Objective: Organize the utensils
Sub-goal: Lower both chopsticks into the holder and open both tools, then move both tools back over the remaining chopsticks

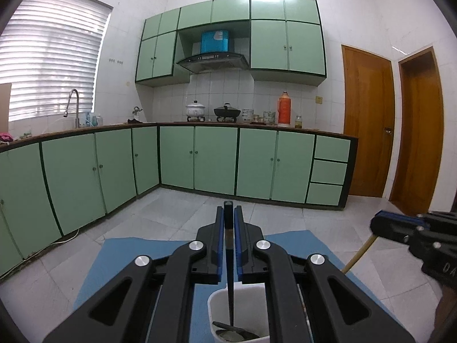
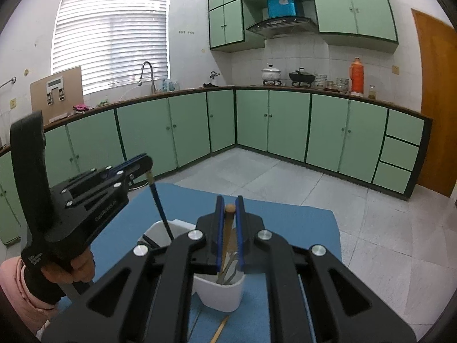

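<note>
Utensils: left gripper (image 1: 228, 214) clamps a dark-handled one (image 1: 229, 257) over the white holder (image 1: 217, 300); right gripper (image 2: 229, 205) clamps a wooden-handled one (image 2: 228, 228), its tip hidden.

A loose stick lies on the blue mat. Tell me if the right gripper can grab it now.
Probably not yet: the right gripper is shut on a wooden-handled utensil above the white cup; the stick itself lies uncovered.
</note>
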Tool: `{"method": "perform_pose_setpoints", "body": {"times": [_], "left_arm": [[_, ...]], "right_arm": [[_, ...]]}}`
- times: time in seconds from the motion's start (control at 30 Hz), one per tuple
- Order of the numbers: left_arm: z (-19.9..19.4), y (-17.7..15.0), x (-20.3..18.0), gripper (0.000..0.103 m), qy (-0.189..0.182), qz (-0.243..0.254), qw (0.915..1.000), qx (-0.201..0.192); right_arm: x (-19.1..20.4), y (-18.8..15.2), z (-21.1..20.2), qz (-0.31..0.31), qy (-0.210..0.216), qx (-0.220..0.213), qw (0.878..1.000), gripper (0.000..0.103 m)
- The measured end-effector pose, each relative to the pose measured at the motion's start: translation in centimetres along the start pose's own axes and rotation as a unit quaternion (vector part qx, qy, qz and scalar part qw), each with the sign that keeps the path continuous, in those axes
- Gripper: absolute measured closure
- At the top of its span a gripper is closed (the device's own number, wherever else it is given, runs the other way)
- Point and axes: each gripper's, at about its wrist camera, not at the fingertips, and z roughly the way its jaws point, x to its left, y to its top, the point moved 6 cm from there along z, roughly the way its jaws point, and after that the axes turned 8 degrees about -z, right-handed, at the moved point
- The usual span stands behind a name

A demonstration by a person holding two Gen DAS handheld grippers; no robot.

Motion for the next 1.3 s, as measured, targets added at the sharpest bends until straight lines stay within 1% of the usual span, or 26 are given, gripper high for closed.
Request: {"method": "perform_pose_setpoints", "body": {"times": [0.1,0.13,0.17,0.2,0.23,0.27,0.3,0.37,0.43,0.5,0.53,0.57,0.63,0.7,0.77,0.87,0.97,1.03,1.13,1.2,1.23,1.27,1.3], "left_arm": [[-0.2,0.0,0.2,0.094,-0.001,-0.001,1.0000,-0.001],[-0.2,0.1,0.1,0.091,-0.002,-0.001,1.0000,-0.002],[-0.3,0.1,0.2,0.083,-0.001,0.000,1.0000,-0.003],[-0.4,0.1,0.3,0.077,-0.001,0.000,1.0000,-0.003],[-0.7,0.1,0.5,0.065,0.000,-0.002,1.0000,-0.004],[-0.8,0.1,0.6,0.059,0.000,-0.004,1.0000,-0.005],[-1.2,0.1,0.8,0.056,-0.001,-0.007,1.0000,-0.007],[-1.9,0.1,1.1,0.047,-0.004,-0.010,0.9999,-0.009],[-2.8,0.1,1.7,0.043,-0.002,-0.016,0.9998,-0.013],[-3.8,0.1,2.2,0.040,0.000,-0.021,0.9997,-0.016],[-4.5,0.0,2.4,0.036,0.000,-0.024,0.9995,-0.019],[-5.1,0.0,2.5,0.033,0.000,-0.026,0.9994,-0.022],[-6.6,-0.4,2.8,0.028,0.001,-0.026,0.9993,-0.027],[-7.9,-0.9,3.0,0.025,0.004,-0.029,0.9992,-0.029],[-9.1,-1.4,3.2,0.022,0.007,-0.028,0.9991,-0.033],[-11.0,-2.3,3.3,0.021,0.013,-0.022,0.9991,-0.034],[-13.1,-3.6,3.6,0.019,0.023,-0.020,0.9989,-0.036],[-14.2,-5.0,3.6,0.019,0.030,-0.013,0.9990,-0.029],[-16.0,-9.5,3.3,0.019,0.036,-0.004,0.9993,0.010],[-16.8,-12.5,3.1,0.019,0.045,-0.004,0.9984,0.034],[-17.2,-13.8,3.0,0.020,0.050,-0.005,0.9979,0.041],[-17.8,-15.6,2.8,0.020,0.054,-0.006,0.9973,0.049],[-18.2,-17.1,2.6,0.020,0.056,-0.005,0.9969,0.056]], "right_arm": [[-0.6,-0.7,-0.4,0.009,-0.006,-0.001,1.000,0.093],[-0.9,-1.0,-0.5,0.013,-0.006,-0.002,1.000,0.093],[-1.2,-1.3,-0.5,0.018,-0.007,-0.001,1.000,0.092],[-1.4,-1.5,-0.6,0.021,-0.008,-0.001,1.000,0.087],[-1.9,-1.5,-0.6,0.025,-0.010,0.000,1.000,0.083],[-2.3,-1.7,-0.7,0.029,-0.012,0.000,1.000,0.074],[-2.5,-1.9,-1.0,0.033,-0.011,-0.002,0.999,0.064],[-2.7,-2.2,-1.6,0.038,-0.011,-0.011,0.999,0.057],[-3.0,-2.4,-2.6,0.041,-0.017,-0.022,0.999,0.055],[-3.4,-2.5,-3.8,0.045,-0.027,-0.036,0.998,0.048],[-3.5,-2.7,-4.4,0.047,-0.032,-0.044,0.997,0.046],[-3.7,-2.9,-5.2,0.048,-0.039,-0.052,0.997,0.042],[-3.8,-3.5,-6.3,0.047,-0.050,-0.061,0.996,0.040],[-3.6,-4.5,-7.4,0.046,-0.059,-0.066,0.995,0.037],[-3.4,-5.5,-8.4,0.047,-0.061,-0.070,0.995,0.035],[-2.9,-7.4,-9.8,0.056,-0.057,-0.070,0.994,0.034],[-1.8,-10.2,-10.5,0.066,-0.054,-0.055,0.995,0.033],[-0.5,-13.1,-10.8,0.073,-0.052,-0.036,0.995,0.033],[1.4,-16.9,-11.3,0.078,-0.065,-0.019,0.995,0.035],[3.2,-20.2,-11.9,0.081,-0.082,-0.006,0.993,0.040],[3.8,-21.1,-12.0,0.085,-0.083,-0.002,0.993,0.042],[4.6,-22.6,-12.2,0.095,-0.082,0.001,0.992,0.047],[5.4,-23.8,-12.4,0.103,-0.081,0.002,0.991,0.050]]}}
